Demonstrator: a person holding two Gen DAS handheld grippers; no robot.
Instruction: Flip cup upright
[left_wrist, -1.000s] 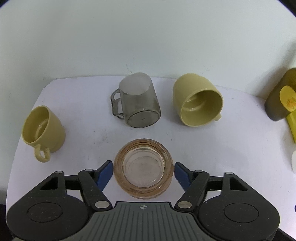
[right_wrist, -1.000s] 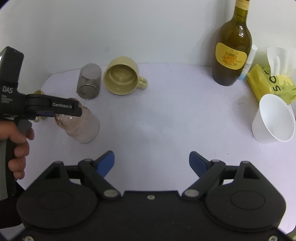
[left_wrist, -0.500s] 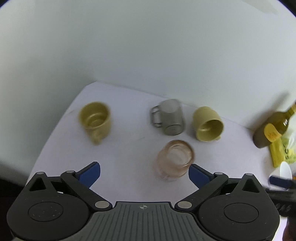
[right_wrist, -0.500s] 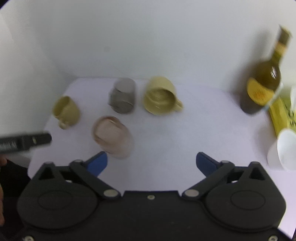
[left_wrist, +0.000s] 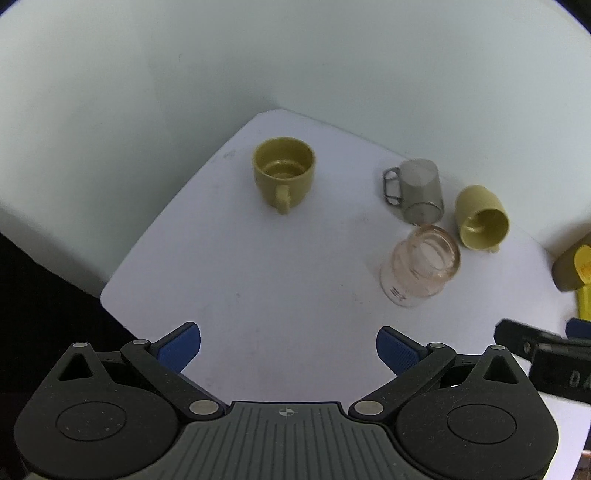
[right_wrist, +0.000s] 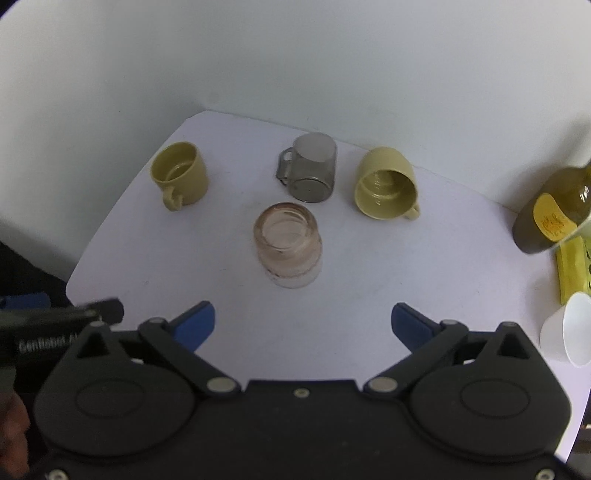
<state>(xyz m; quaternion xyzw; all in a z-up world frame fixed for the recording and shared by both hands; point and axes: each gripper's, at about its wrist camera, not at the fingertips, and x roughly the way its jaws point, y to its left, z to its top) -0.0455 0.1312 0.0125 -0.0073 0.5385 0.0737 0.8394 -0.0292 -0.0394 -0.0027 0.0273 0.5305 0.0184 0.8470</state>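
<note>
While lying on its side at 1 o'clock on counter (right_wrist: 369, 266), mouth toward camera, tipped mug (right_wrist: 386, 184) seems next; glass (right_wrist: 288, 251) at centre looks upright. Probably light, rigid, smooth-walled, apt to roll; best pinched across rim, clear of handle. Left gripper (left_wrist: 288, 347), right gripper (right_wrist: 303, 325): jaws wide apart, empty.
</note>
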